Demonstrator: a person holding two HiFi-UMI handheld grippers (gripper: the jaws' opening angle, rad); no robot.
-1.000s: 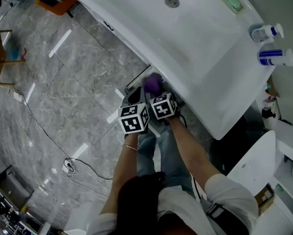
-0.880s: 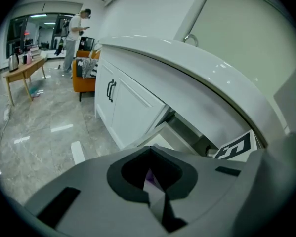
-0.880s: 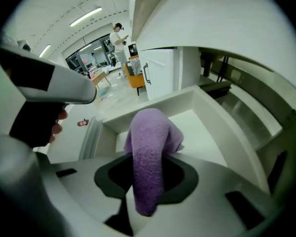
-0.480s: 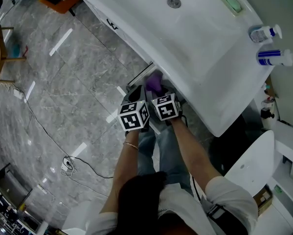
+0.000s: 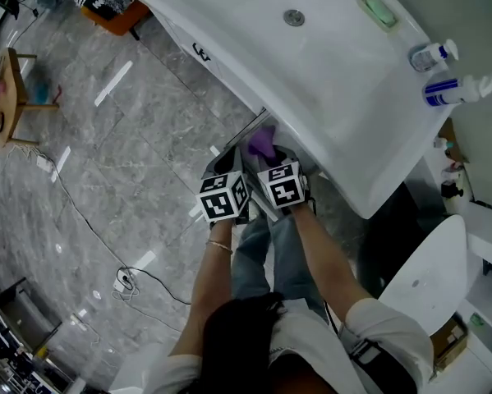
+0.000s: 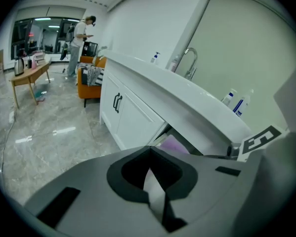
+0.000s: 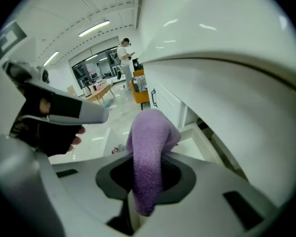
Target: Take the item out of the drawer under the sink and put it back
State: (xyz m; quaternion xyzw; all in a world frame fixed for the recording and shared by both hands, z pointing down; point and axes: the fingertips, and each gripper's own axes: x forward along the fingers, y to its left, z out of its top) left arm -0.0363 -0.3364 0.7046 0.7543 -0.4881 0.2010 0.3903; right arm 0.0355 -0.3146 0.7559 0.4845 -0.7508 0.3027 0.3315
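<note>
While the right gripper [image 7: 146, 205], its jaws just closed further, pinches the purple cloth [image 7: 150, 142] just above the open drawer [image 7: 188, 129], left gripper [image 6: 152, 181] closed and empty beside it, take-out looks nearly done; putting it back remains.

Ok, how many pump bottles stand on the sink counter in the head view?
2. A white-and-blue pump bottle and a blue pump bottle stand side by side at the right end of the sink counter. More may sit outside the frame.
</note>
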